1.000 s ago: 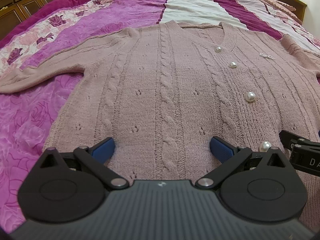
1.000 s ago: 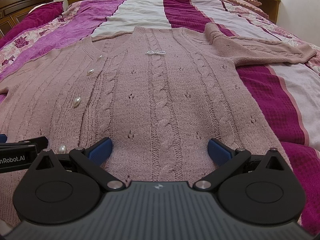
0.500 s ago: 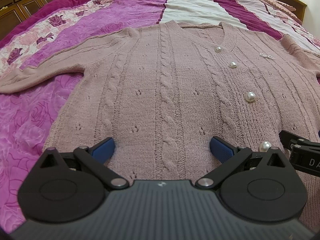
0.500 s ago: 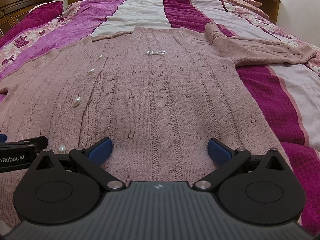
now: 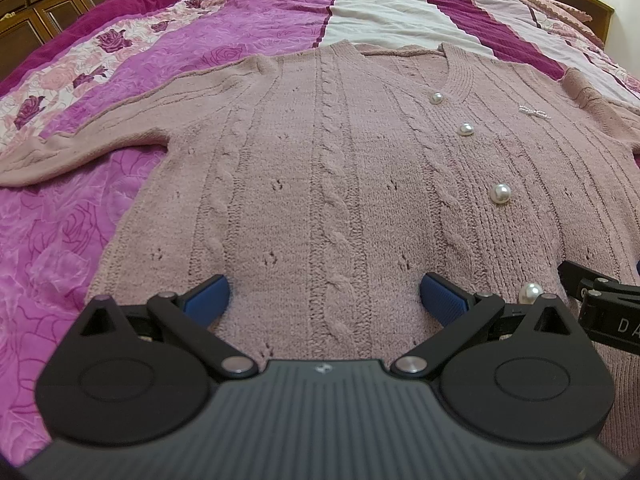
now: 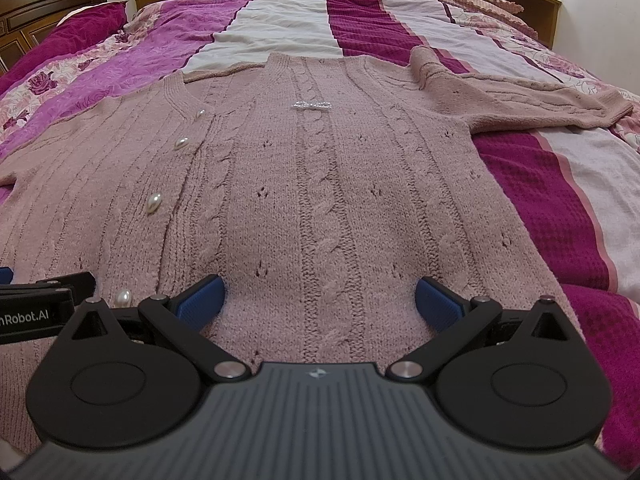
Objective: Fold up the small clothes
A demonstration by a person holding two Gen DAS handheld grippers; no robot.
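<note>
In the left wrist view a sleeve reaches toward the left edge of the frame over the purple rose-print bedspread. The pink cable-knit cardigan lies flat, filling the middle of the frame, its hem at the bottom. The left tool sits at bottom centre with its blue pads spread wide, the hem between them and nothing pinched. Pearl buttons run down the right of centre. In the right wrist view the right tool is likewise spread over the hem at bottom centre, and the other sleeve stretches across the upper right
</note>
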